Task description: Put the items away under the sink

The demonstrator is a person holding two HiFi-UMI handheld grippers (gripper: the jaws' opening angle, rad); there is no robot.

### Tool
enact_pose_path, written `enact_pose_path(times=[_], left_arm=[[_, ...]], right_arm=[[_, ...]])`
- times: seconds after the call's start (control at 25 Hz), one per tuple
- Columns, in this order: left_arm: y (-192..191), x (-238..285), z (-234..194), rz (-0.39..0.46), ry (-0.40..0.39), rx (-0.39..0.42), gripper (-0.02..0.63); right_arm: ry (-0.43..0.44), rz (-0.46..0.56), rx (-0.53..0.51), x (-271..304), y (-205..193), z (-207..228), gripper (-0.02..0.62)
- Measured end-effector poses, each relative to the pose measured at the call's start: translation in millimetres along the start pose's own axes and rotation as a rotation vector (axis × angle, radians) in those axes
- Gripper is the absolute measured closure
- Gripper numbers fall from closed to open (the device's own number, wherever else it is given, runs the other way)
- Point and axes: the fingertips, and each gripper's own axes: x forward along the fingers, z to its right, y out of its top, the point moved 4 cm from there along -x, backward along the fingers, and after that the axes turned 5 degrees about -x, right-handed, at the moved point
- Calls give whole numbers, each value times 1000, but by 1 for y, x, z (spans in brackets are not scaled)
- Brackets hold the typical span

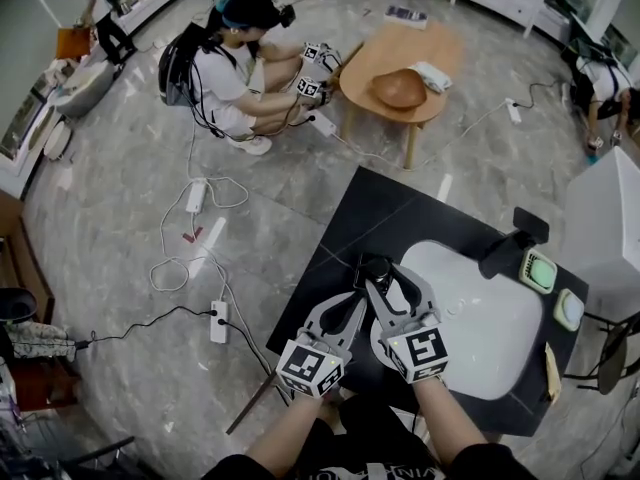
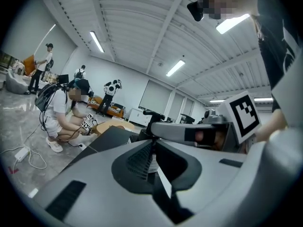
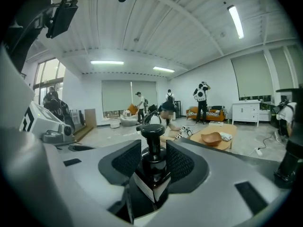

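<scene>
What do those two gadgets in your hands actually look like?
The left gripper and right gripper are pale grey, each with two curved jaws lined with black textured pads. Each carries a white cube printed with black square markers. The person wears a dark top with white lettering.

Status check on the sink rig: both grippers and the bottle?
Left gripper shut, empty, close alongside. Right gripper open, pump bottle upright between its jaws, on black counter beside sink. Nothing else near it.
</scene>
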Motion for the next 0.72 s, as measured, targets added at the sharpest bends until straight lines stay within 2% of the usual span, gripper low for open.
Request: enact_pose_path(times=[0.48,0.56,0.72], left_arm=[[-4,-7,-17,0,33,-66,595],[-3,-9,-17,7,32,-75,595],[-3,-11,-20,11,40,-82,595]], right_arm=[[9,55,-53,19,6,-2,451],[-8,65,-60,20,9,1,484],[-8,76,-92,20,8,2,489]])
